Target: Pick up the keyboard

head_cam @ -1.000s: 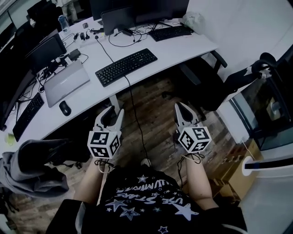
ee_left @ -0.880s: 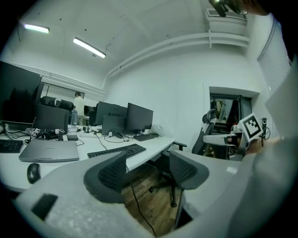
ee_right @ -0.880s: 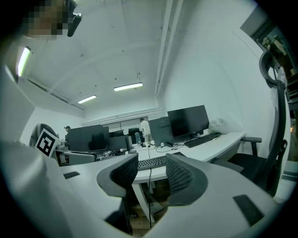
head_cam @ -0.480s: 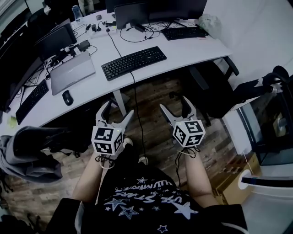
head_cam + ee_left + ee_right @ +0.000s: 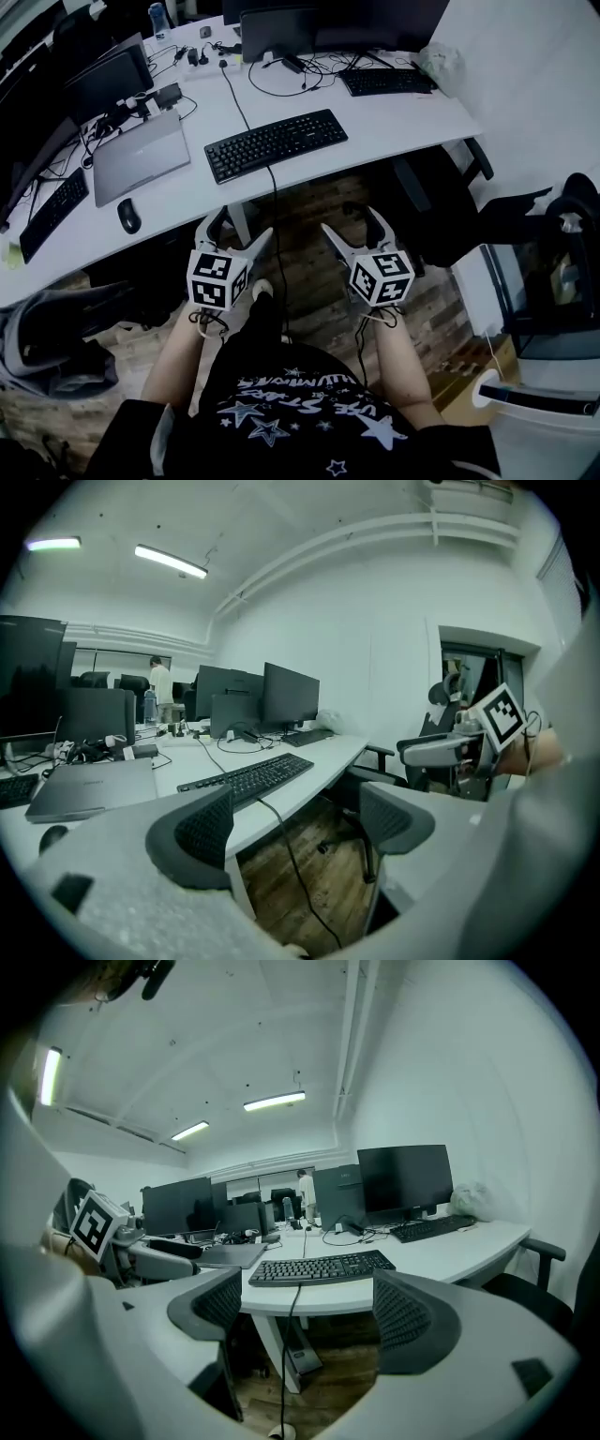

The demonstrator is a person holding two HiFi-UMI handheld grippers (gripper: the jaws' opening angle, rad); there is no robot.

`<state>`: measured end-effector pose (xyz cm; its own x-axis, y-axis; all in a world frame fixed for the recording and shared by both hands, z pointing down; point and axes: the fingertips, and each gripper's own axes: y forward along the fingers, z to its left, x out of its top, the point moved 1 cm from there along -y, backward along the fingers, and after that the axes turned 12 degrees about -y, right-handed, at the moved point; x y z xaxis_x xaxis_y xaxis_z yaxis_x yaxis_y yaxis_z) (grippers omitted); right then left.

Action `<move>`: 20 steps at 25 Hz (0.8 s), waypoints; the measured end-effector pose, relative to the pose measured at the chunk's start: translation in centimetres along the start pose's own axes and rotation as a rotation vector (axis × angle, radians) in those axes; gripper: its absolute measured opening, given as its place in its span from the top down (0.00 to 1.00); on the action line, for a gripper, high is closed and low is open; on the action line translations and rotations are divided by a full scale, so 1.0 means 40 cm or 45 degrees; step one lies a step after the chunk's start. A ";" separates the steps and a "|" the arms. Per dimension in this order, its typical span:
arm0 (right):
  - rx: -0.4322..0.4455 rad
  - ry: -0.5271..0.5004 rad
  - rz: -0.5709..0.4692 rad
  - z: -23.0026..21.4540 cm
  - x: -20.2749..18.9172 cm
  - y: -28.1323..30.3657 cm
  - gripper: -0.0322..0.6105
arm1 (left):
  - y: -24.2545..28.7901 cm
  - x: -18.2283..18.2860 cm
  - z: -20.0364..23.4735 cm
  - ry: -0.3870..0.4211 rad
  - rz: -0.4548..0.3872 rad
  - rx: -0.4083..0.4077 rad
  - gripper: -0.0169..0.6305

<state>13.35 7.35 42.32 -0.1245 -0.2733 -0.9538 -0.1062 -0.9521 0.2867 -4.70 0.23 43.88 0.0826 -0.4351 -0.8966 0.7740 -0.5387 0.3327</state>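
while the left gripper (image 5: pixel 241 225) and right gripper (image 5: pixel 352 221) hang above the wooden floor (image 5: pixel 314 281), short of the counter (image 5: pixel 394 112), their fingers (image 5: pixel 192 836) stand wide apart, having just been opening, with nothing between them. the black keyboard (image 5: pixel 276 144) lies flat near the counter's front edge, well apart from both grippers, its cable (image 5: pixel 275 216) dropping over that edge. a closed laptop (image 5: pixel 139 156) and a mouse (image 5: pixel 128 215) lie to its left.

Head view dim, corners darkened. Gripper views brighter, ceiling strip lights (image 5: pixel 171 562) overhead; heavy fisheye bending, black circular border; keyboard (image 5: pixel 246 779) sharp, near foreground soft.
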 end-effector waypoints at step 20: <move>0.156 -0.316 0.276 -0.176 0.051 0.548 0.26 | 0.397 0.137 0.310 0.109 0.119 -0.021 0.33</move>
<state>17.71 -15.06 46.01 -0.3913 -0.4116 -0.8231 -0.1671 -0.8477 0.5034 0.26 -19.64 47.85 0.2074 -0.4192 -0.8839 0.7705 -0.4867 0.4117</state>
